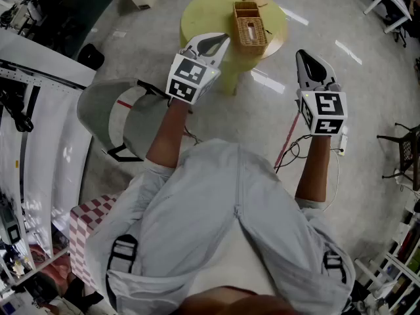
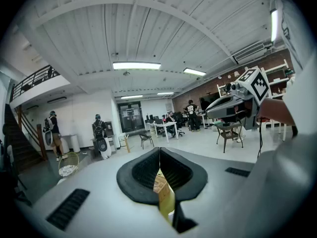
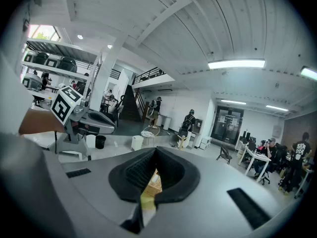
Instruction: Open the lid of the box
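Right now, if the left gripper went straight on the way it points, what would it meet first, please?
Probably the wicker box on the yellow table: it shows in the slit between the left gripper's shut jaws, with nothing before it. Depth is unclear, so the table's near rim might come first.

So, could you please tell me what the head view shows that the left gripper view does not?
Only the head view: the whole yellow table with the wicker box on it, the person's legs, a grey chair. Only the left gripper view: ceiling lights, a staircase, people standing far off. Both: the right gripper, and the box, a sliver beyond the shut jaws of the left gripper.
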`<state>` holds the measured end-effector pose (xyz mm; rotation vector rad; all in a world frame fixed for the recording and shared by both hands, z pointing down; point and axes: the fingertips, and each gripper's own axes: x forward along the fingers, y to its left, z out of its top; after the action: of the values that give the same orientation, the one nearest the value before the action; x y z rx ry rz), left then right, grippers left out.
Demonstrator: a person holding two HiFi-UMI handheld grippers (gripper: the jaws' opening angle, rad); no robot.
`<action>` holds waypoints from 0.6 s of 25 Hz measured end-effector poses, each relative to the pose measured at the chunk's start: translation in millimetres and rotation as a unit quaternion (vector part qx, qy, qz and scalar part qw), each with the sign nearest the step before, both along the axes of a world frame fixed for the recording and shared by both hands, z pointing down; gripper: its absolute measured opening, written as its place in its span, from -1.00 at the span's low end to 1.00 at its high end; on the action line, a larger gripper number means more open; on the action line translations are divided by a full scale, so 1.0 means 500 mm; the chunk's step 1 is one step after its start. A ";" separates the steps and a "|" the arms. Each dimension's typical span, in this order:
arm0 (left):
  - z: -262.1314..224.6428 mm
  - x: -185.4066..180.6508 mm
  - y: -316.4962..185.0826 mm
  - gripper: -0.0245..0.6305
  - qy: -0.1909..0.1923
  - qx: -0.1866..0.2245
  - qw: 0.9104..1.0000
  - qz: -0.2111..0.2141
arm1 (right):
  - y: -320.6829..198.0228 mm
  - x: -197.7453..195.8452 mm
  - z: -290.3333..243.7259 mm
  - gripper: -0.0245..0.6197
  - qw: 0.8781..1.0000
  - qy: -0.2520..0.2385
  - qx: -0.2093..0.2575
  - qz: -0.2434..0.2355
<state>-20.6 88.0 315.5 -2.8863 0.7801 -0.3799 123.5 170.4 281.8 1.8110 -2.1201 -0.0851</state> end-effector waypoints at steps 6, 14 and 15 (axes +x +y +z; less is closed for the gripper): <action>0.005 0.022 0.015 -0.84 -0.005 -0.004 1.000 0.002 | 0.013 0.020 0.011 -0.85 1.000 -0.008 -0.008 -0.004; 0.045 0.059 0.036 -0.84 -0.024 -0.011 1.000 -0.013 | 0.024 0.059 0.028 -0.85 0.998 -0.058 0.005 -0.018; 0.046 0.066 0.037 -0.84 -0.023 -0.011 1.000 -0.015 | 0.024 0.064 0.031 -0.85 0.998 -0.063 0.004 -0.024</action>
<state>12.4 106.7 338.5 -2.8782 0.8188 -0.4608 155.7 182.6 297.3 1.8143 -2.2517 0.0086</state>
